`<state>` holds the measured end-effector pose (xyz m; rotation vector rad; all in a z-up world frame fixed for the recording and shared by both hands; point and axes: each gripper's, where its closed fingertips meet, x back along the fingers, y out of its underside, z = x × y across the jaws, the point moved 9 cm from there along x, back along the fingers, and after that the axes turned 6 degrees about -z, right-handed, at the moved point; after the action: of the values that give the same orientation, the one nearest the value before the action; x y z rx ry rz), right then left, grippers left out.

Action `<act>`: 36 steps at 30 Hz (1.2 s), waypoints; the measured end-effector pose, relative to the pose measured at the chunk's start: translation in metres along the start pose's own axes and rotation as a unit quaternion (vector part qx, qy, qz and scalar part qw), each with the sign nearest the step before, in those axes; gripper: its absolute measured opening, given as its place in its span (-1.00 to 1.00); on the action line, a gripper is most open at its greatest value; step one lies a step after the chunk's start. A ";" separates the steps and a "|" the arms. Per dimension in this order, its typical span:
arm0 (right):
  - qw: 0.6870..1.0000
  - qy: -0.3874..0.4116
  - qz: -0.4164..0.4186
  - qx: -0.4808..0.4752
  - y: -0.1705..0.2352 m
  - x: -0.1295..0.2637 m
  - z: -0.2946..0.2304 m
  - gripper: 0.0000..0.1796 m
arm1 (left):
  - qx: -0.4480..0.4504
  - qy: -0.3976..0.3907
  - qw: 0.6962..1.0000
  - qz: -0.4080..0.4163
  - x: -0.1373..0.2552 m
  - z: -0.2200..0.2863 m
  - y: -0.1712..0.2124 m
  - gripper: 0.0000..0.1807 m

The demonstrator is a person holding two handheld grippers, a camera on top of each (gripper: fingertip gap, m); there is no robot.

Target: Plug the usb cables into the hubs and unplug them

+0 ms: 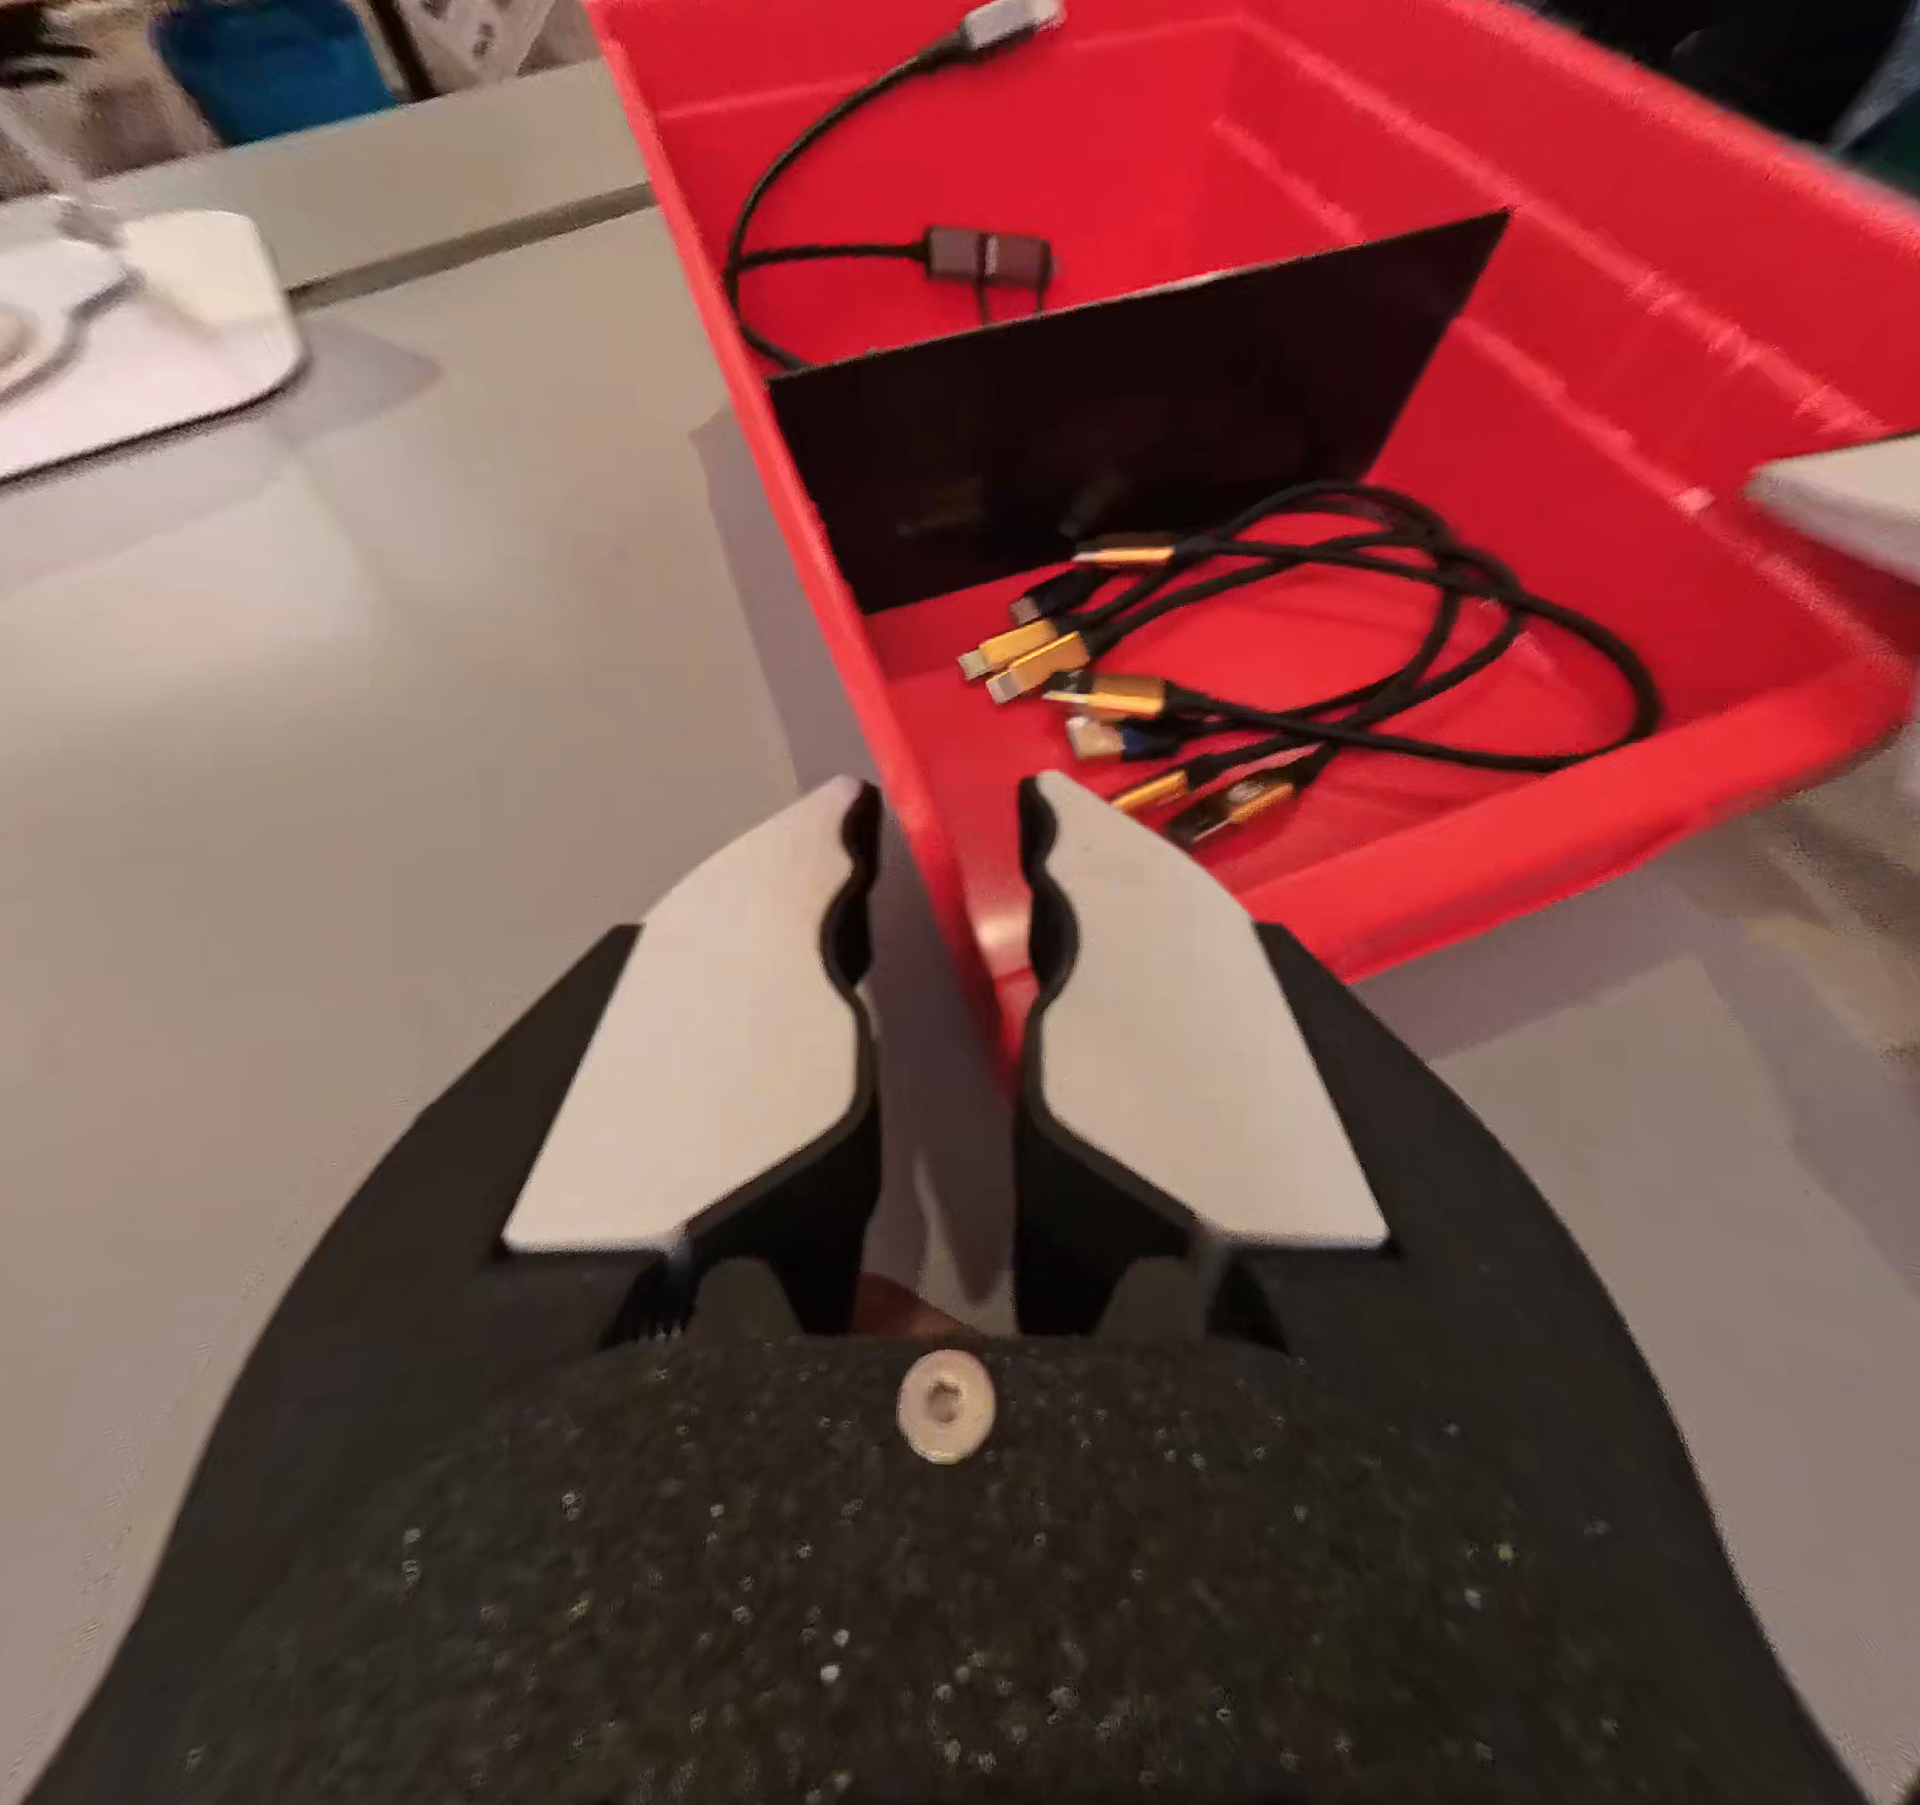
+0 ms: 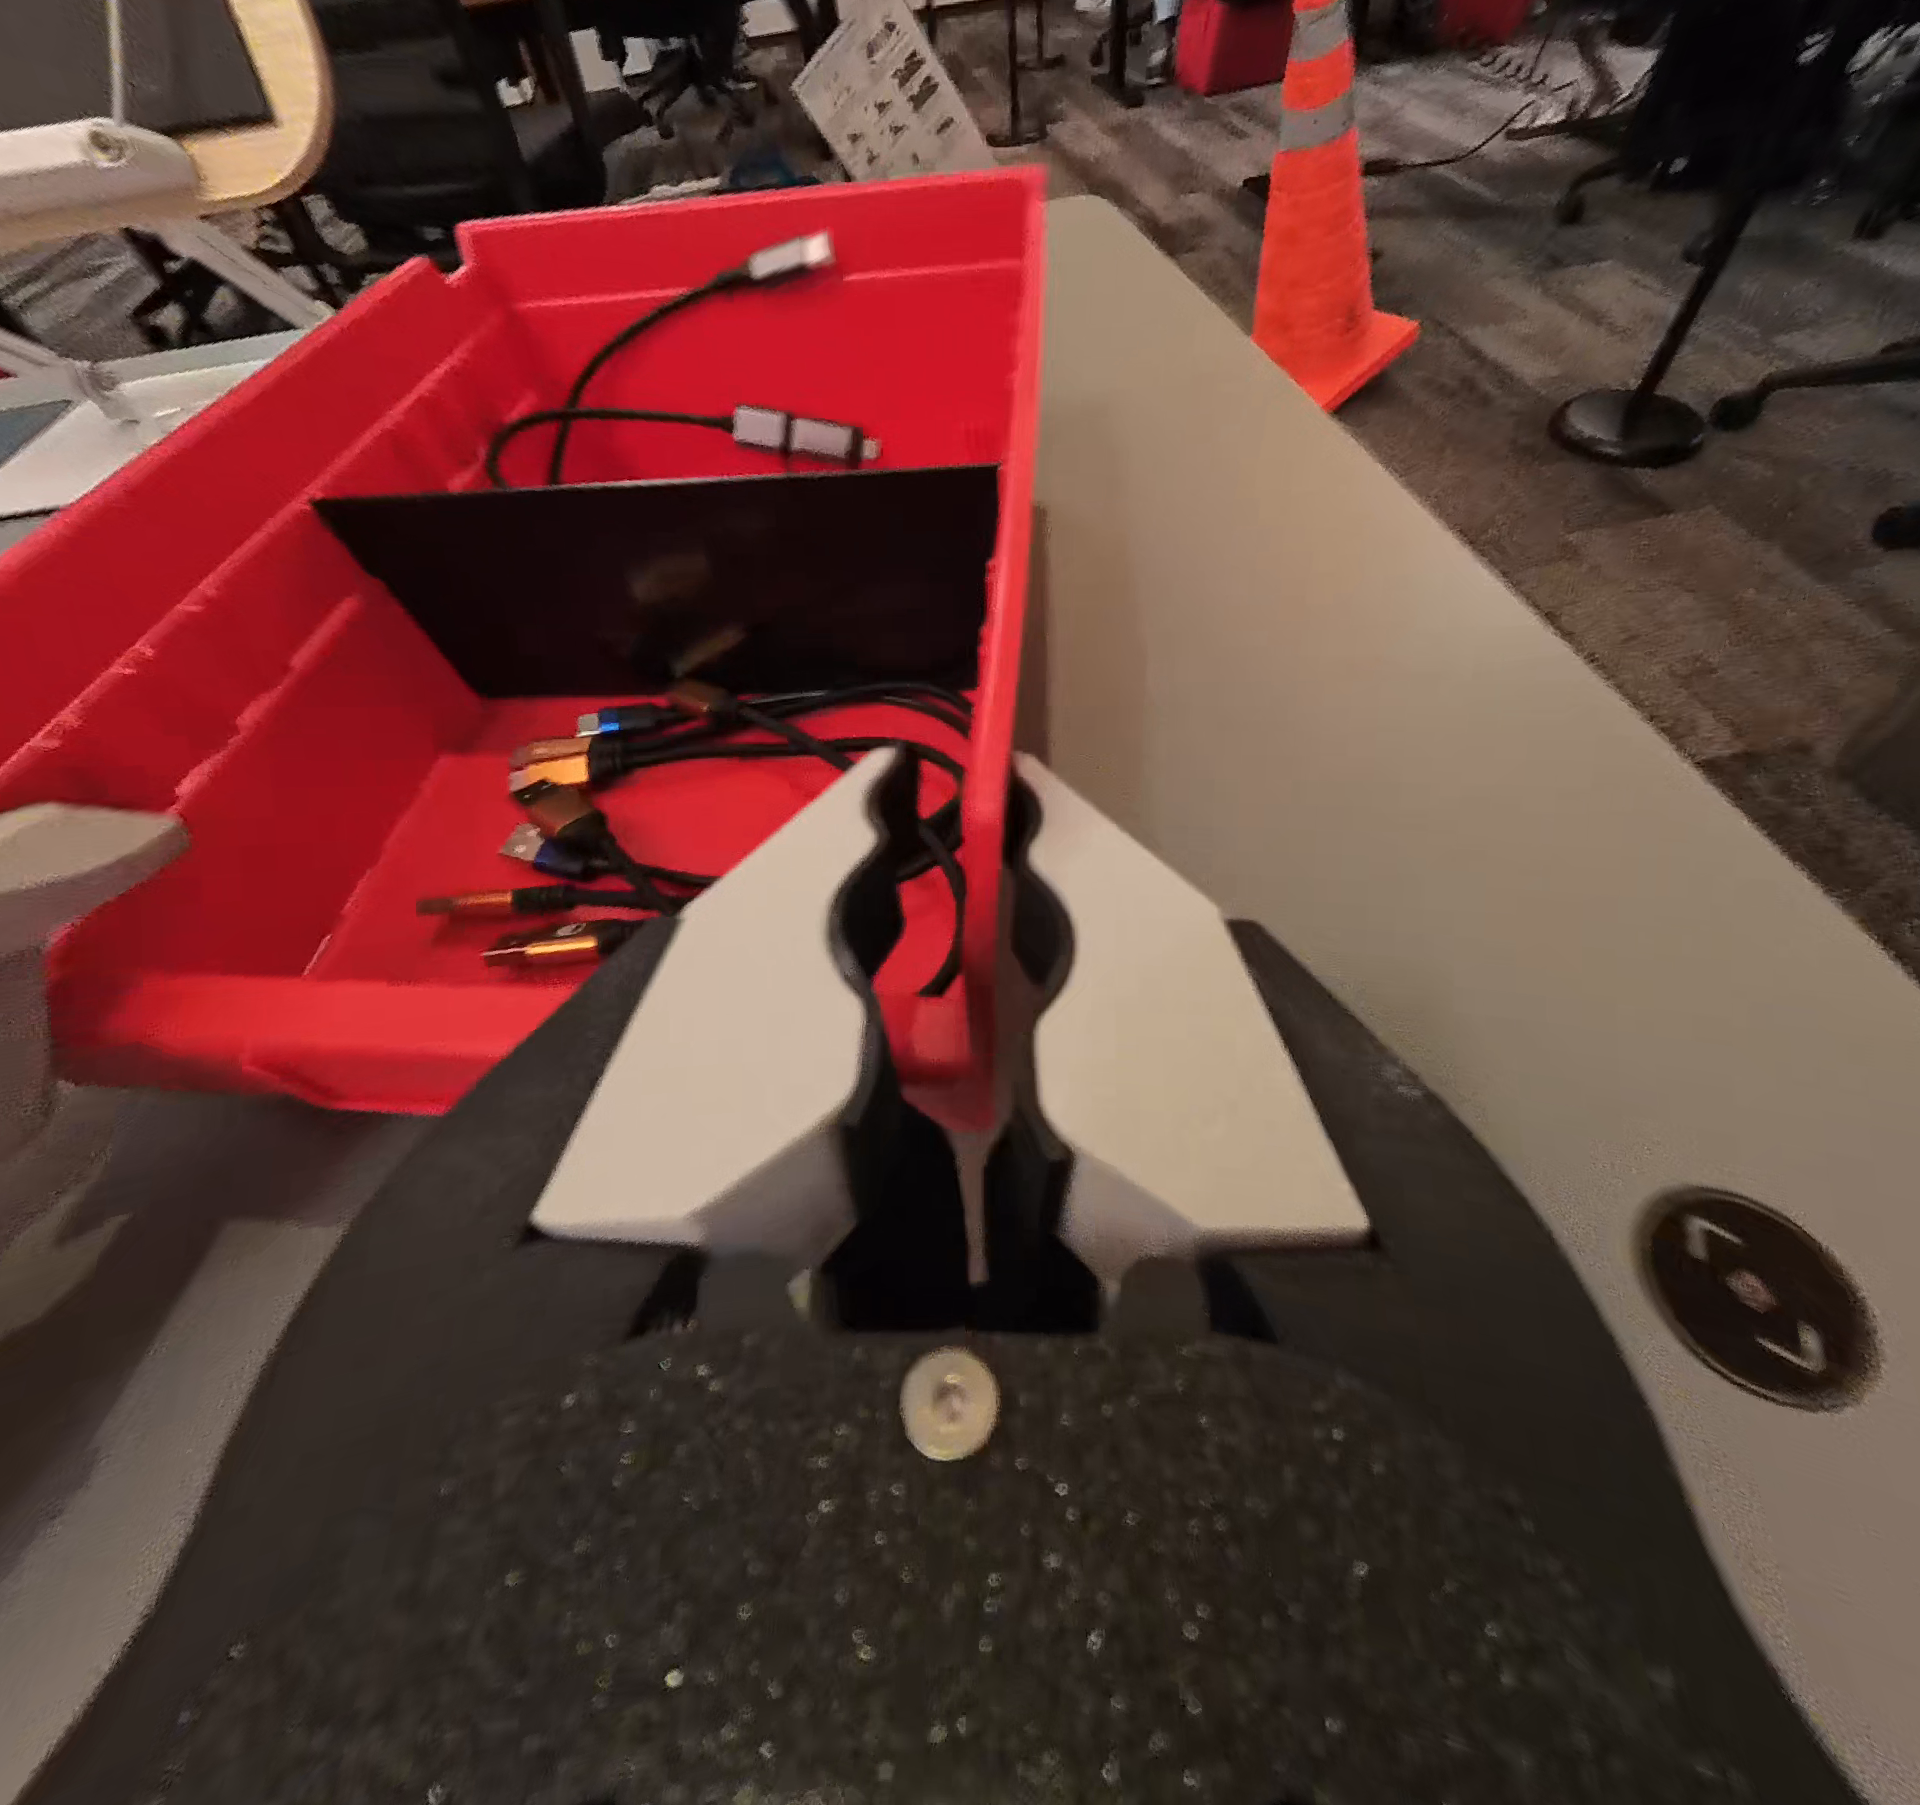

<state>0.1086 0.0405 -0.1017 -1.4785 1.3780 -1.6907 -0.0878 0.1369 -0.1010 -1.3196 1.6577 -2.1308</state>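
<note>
my left claw (image 1: 948, 789) and right claw (image 2: 956, 768) are a little open, holding nothing. the usb cables (image 1: 1299, 675) lie in the red bin (image 1: 1558, 228). they look light and floppy; grab a hard gold plug (image 1: 1039, 654).

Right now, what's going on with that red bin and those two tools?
A person holds two tools at a red bin on a grey table. The left tool straddles one side wall, the right tool the opposite wall; whether either is clamped is unclear. Inside, a black divider separates loose USB cables from a small hub. Nothing is picked up.
</note>
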 end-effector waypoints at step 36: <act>0.961 -0.207 0.047 0.177 0.014 0.015 -0.220 -0.71 | 0.172 -0.186 0.939 0.234 0.242 -0.242 0.067 -0.89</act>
<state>-0.1038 0.1007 -0.0856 -1.4274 0.8581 -1.3775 -0.4287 0.1450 -0.0275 -1.0153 1.2225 -1.6664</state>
